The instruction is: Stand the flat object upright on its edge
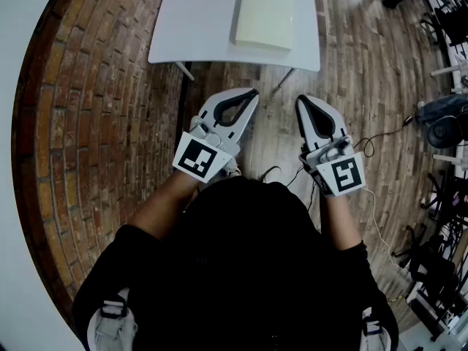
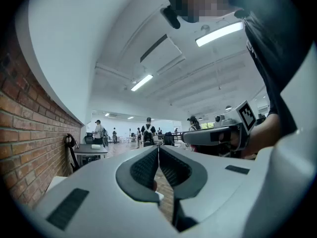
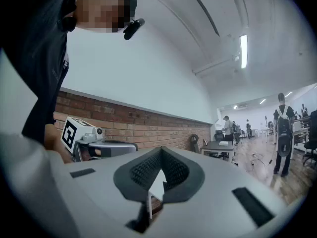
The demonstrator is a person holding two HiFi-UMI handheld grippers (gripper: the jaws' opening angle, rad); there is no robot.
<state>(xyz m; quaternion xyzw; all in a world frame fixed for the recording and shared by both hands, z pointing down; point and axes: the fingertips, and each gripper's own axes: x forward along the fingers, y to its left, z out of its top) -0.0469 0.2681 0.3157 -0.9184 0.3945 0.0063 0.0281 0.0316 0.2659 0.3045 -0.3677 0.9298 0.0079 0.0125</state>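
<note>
1. Fingers (image 2: pixel 141 168) of left gripper (image 1: pixel 251 92) pressed together, empty; same on right gripper (image 1: pixel 301 99).
2. Both held level, side by side, tips toward the bench (image 1: pixel 190 28) but short of it; forearms drawn in close to the body.
3. Pad (image 1: pixel 265 20) lying flat on bench, well apart from both grippers.
4. Nothing done yet, seemingly: reaching, gripping, tipping onto edge all left.

- Right claw (image 3: pixel 161 151), grey shell with black ribbed pads: jaws together, tips meeting, nothing between them.
- Corner of a white surface (image 3: pixel 156 181) shows through the gap under the tips.
- Left claw (image 3: pixel 130 148) is level at left, with its black-and-white marker cube (image 3: pixel 70 133).
- Red brick wall (image 3: pixel 158 125) behind.
- Standing person with backpack (image 3: pixel 282 128) far right.
</note>
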